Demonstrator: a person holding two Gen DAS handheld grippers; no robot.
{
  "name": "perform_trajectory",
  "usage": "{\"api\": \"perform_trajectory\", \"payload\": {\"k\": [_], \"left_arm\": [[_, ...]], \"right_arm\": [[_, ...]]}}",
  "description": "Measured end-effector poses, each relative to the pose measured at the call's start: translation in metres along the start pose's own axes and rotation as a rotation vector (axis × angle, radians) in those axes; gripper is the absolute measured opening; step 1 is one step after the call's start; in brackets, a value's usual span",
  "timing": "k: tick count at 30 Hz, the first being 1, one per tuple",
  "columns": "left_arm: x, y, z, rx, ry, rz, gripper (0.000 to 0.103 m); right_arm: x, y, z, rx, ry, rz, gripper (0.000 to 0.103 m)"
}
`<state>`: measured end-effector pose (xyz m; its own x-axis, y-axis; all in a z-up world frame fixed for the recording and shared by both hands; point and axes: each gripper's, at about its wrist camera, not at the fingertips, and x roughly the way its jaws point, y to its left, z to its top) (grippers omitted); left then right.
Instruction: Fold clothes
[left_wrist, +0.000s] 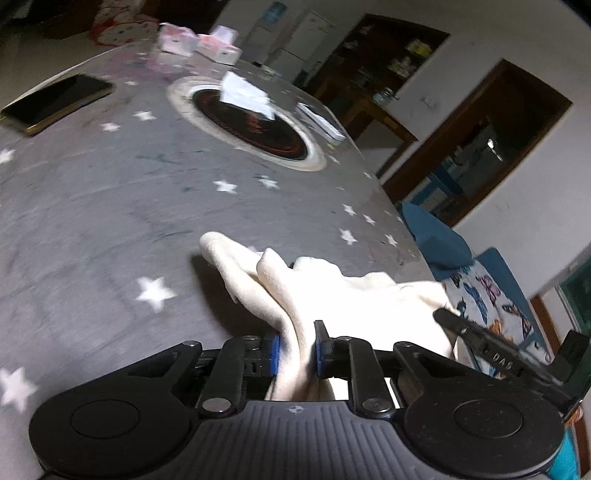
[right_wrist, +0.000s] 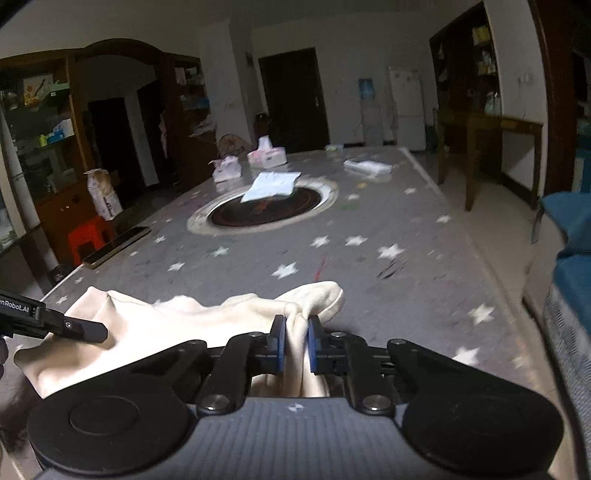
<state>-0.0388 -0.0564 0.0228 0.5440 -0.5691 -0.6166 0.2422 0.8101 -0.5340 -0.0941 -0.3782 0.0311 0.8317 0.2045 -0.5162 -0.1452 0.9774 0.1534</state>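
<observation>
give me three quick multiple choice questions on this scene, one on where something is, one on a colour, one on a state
1. Where does the white folded paper lie?
A. on the round dark plate set in the table
B. on the red stool
C. between the right gripper's pads

2. What colour is the garment that both grippers hold?
A. blue
B. cream
C. black

3. How does the right gripper stand?
A. wide open above the table
B. shut on nothing
C. shut on the garment

Answers:
1 A: the paper overlaps the far rim of the round plate.
2 B: the cloth shows cream against the grey starred tablecloth.
3 C: cloth is pinched between its blue pads, as with the left gripper.
</observation>
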Motion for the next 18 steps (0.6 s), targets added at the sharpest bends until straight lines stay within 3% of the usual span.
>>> {"api": "perform_trajectory", "payload": {"k": [8,18], "left_arm": [[0.040,-0.042,0.017,0.100,0.034,-0.042,0.017],[0.068,-0.087,0.046,0.197,0.023,-0.060,0.016]], "right_arm": [[-0.009,-0.027,0.019,-0.067,-0.024,-0.108,0.010],[-0.005,-0.049,0.045,-0.121,-0.073,-0.179,0.010]]}}
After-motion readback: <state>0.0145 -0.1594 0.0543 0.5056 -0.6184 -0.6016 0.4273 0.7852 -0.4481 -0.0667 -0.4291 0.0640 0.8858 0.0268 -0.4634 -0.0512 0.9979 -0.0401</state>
